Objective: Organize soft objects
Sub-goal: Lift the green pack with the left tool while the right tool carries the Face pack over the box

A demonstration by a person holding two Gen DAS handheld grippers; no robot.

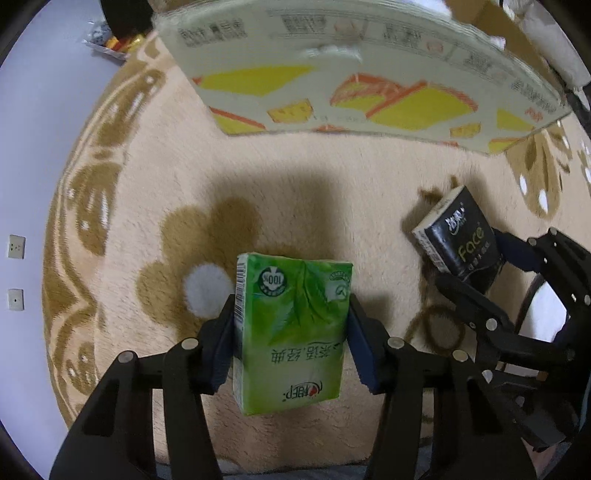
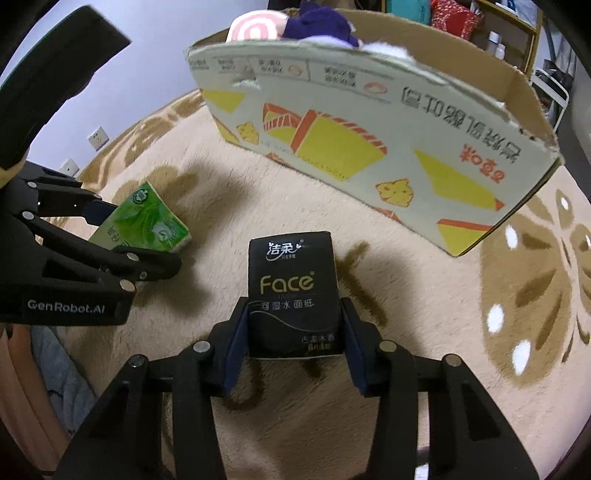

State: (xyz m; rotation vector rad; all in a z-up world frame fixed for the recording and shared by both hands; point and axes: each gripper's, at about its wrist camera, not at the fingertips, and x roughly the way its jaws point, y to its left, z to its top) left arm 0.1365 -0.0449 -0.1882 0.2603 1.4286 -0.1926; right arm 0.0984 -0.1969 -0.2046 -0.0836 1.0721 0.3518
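In the left wrist view I have the left gripper [image 1: 291, 325] low in the centre of the frame, its blue pads pressed against both long sides of a green tissue pack [image 1: 291, 332], so the jaws hold that pack between them. The pack stands over the beige rug [image 1: 280, 192], just right of a brown flower with a white centre. At the right edge of this frame I see the right gripper [image 1: 476, 269] clamping a black tissue pack [image 1: 460, 240] marked "Face".

The right wrist view confirms it: the black pack sits at lower centre, its sides gripped by the pads of the right gripper. At the left of that frame the left gripper reaches in with the green pack tilted in its fingers.

A cardboard box [image 2: 369, 147] printed with yellow and orange shapes fills the upper half of both frames, resting on the rug beyond both packs and well apart from them. Over its torn rim, at the top of the right wrist view, I can see a pink-and-white soft item [image 2: 255, 27] and a purple soft item [image 2: 321, 24] inside.
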